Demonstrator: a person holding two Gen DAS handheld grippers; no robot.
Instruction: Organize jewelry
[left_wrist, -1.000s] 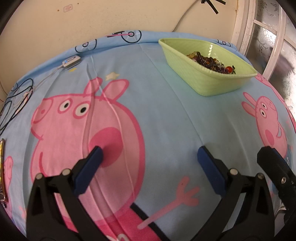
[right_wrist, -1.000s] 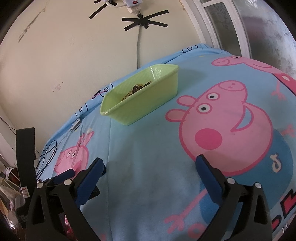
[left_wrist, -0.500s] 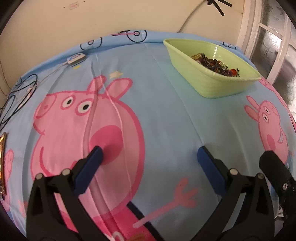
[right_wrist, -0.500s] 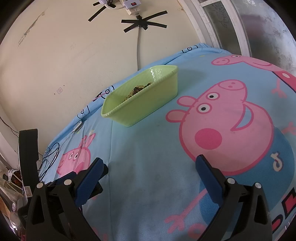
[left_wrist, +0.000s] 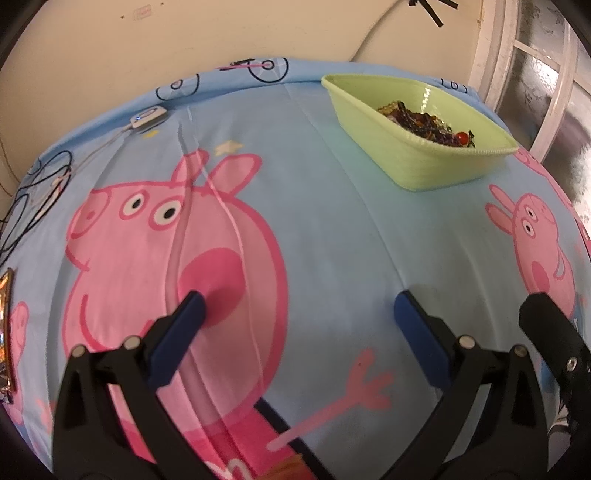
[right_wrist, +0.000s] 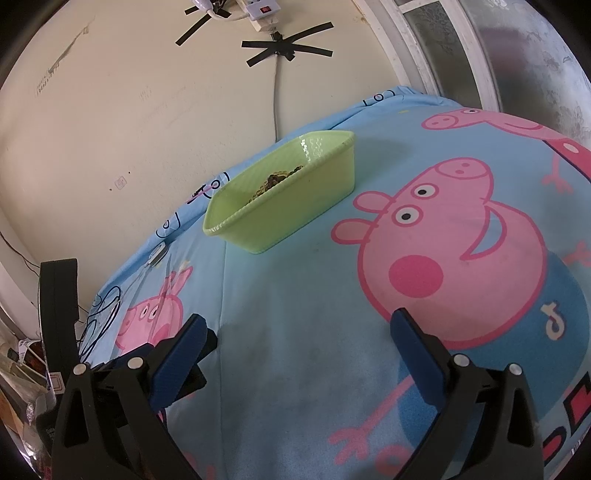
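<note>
Bed sheet (left_wrist: 332, 229) seen from slightly further back than second ago; little else altered. Green tub (left_wrist: 417, 147) now sits nearer upper frame edge, well apart from both tongs. Jewelry (left_wrist: 424, 122) heaped inside tub. Left tongs (left_wrist: 295, 314) and right tongs (right_wrist: 299, 328) spread wide, nothing held. Judged: sorting likely done, or not begun.

The left tool (left_wrist: 295, 314) is held low with its blue-padded fingers (left_wrist: 181, 325) spread wide apart and nothing gripped between them. The right tool (right_wrist: 299, 332) is likewise held wide open and empty, its fingers (right_wrist: 413, 339) pointed forward, just beside the left one.
</note>
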